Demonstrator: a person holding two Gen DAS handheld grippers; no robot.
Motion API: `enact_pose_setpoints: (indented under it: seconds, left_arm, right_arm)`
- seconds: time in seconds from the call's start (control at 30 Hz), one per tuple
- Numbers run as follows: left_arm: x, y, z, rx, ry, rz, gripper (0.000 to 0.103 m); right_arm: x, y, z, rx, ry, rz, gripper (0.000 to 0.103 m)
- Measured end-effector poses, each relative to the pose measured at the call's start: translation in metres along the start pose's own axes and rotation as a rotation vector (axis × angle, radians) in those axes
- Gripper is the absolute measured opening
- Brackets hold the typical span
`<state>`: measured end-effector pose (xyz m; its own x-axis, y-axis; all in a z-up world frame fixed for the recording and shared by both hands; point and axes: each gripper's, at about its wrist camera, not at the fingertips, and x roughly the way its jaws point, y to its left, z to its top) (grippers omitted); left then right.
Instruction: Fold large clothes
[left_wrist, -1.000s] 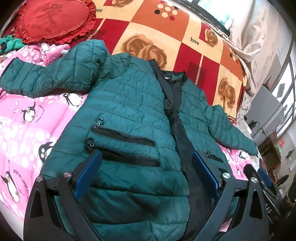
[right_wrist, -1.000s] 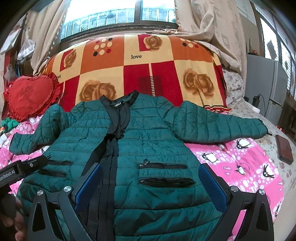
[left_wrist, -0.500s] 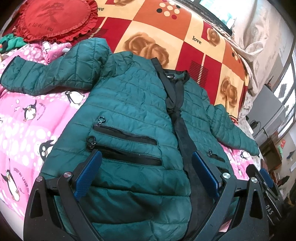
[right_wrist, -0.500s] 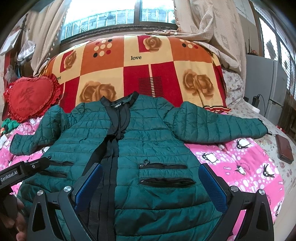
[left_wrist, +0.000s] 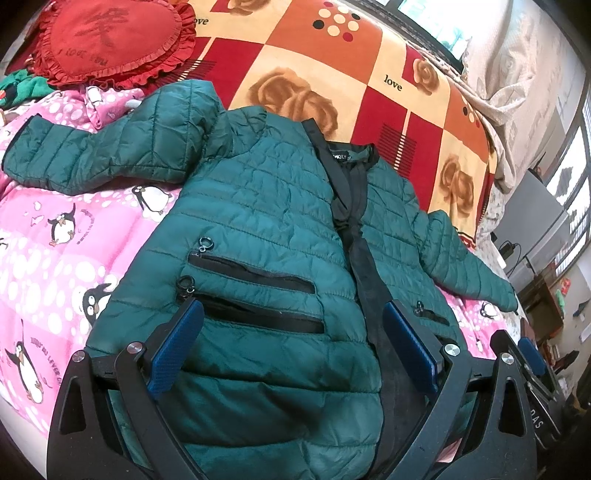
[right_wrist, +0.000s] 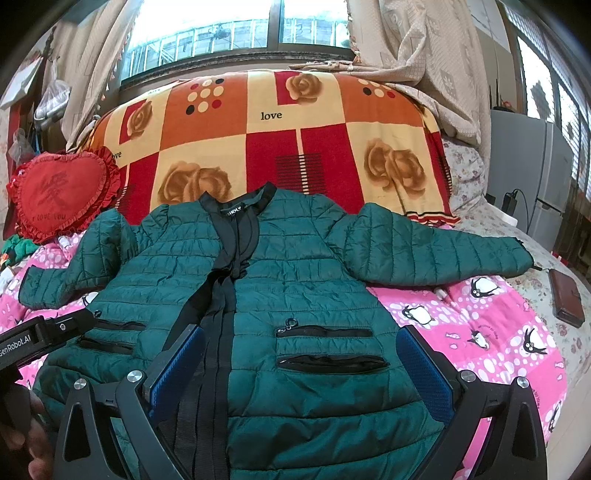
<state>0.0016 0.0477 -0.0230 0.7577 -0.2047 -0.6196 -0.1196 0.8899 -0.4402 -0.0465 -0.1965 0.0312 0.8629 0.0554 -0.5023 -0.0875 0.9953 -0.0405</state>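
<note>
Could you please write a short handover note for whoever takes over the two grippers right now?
Left gripper: open, empty, over the hem on the jacket's left-pocket side.
Right gripper: open, empty, over the hem by the other pockets.
Green jacket: flat, front up on the pink penguin blanket, both sleeves spread out.
Done: jacket laid out.
Left: every fold; probably sleeves in first, then the body.

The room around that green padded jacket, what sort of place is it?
Probably a home bedroom: the green quilted jacket lies on a pink penguin-print quilt, with a red heart-shaped cushion and curtained window behind.
</note>
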Motion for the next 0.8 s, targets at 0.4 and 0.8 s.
enact_pose_setpoints:
  seconds: [0.4,0.8]
  left_arm:
    - [0.0023,0.0020,-0.0006,-0.005,0.008,-0.002,0.098]
    - [0.0044,0.0035,-0.0008,-0.013,0.013,-0.004,0.098]
  right_arm:
    - [0.0003,0.0008,0.0000,-0.001,0.001,-0.002,0.102]
    - [0.0000,0.0000,0.0003,-0.002,0.004,-0.003,0.102]
